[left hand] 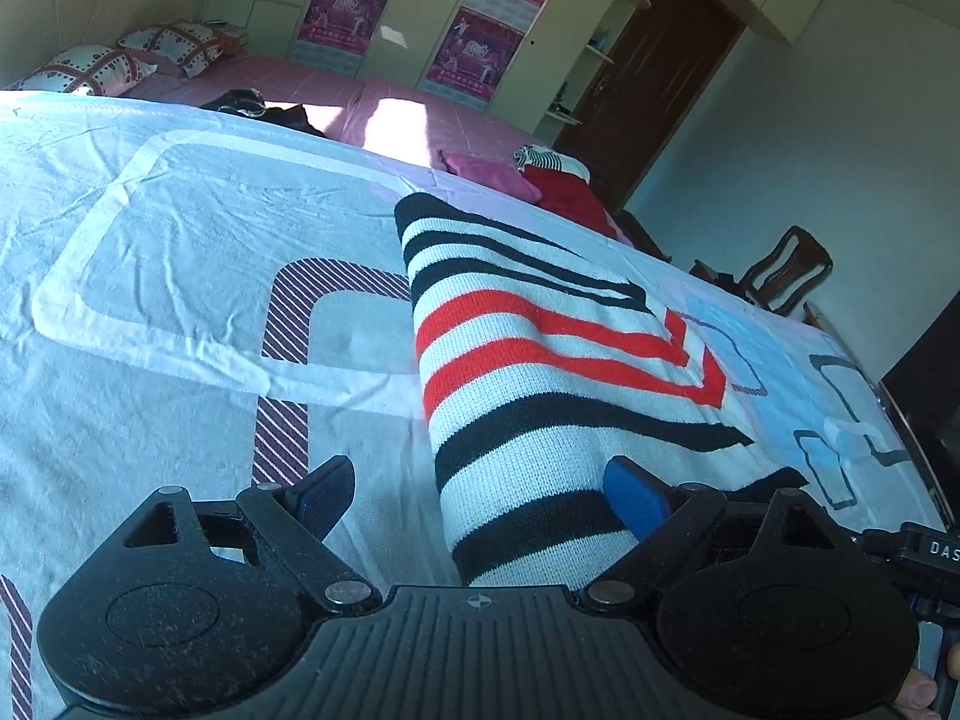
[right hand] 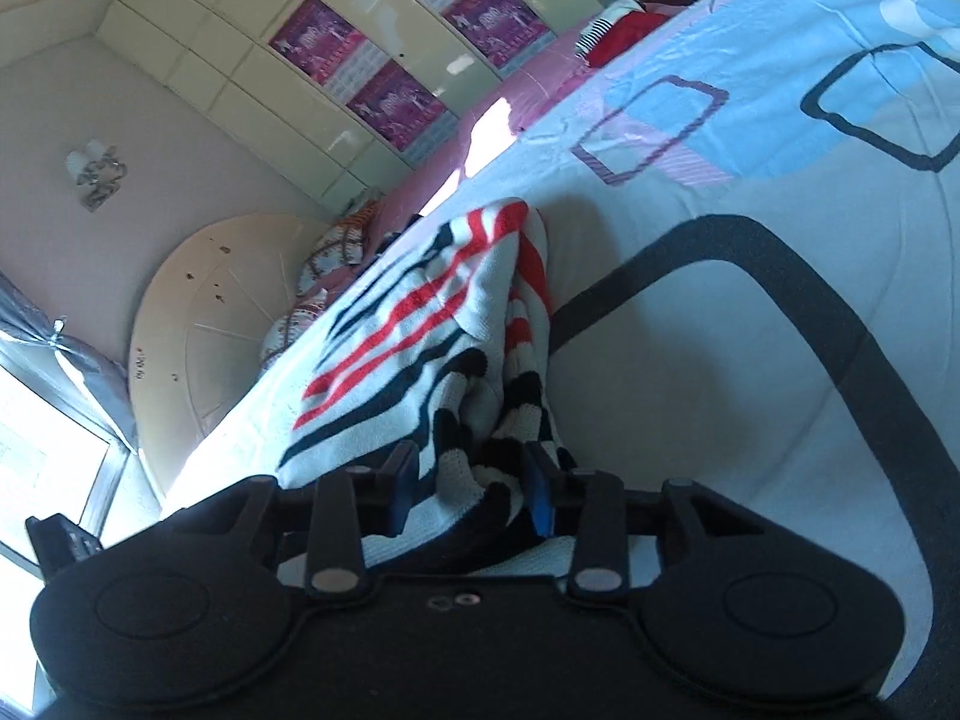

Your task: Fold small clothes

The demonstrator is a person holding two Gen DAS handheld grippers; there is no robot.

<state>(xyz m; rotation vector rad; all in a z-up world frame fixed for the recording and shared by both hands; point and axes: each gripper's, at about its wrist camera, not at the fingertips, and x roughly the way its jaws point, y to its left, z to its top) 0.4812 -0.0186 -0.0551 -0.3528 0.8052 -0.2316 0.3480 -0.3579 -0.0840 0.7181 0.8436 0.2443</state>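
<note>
Right gripper (right hand: 474,489) clenched on bunched hem of striped knit sweater (left hand: 540,360) for folding across bedsheet (left hand: 180,252); left gripper (left hand: 480,495) released, straddling sweater edge.

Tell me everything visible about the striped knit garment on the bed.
The striped knit garment is white with black and red bands, apparently a soft sweater. It lies partly folded on the patterned bedsheet. Its near end bunches between the fingers of the right hand-held gripper. The open left hand-held gripper straddles its near edge.
</note>
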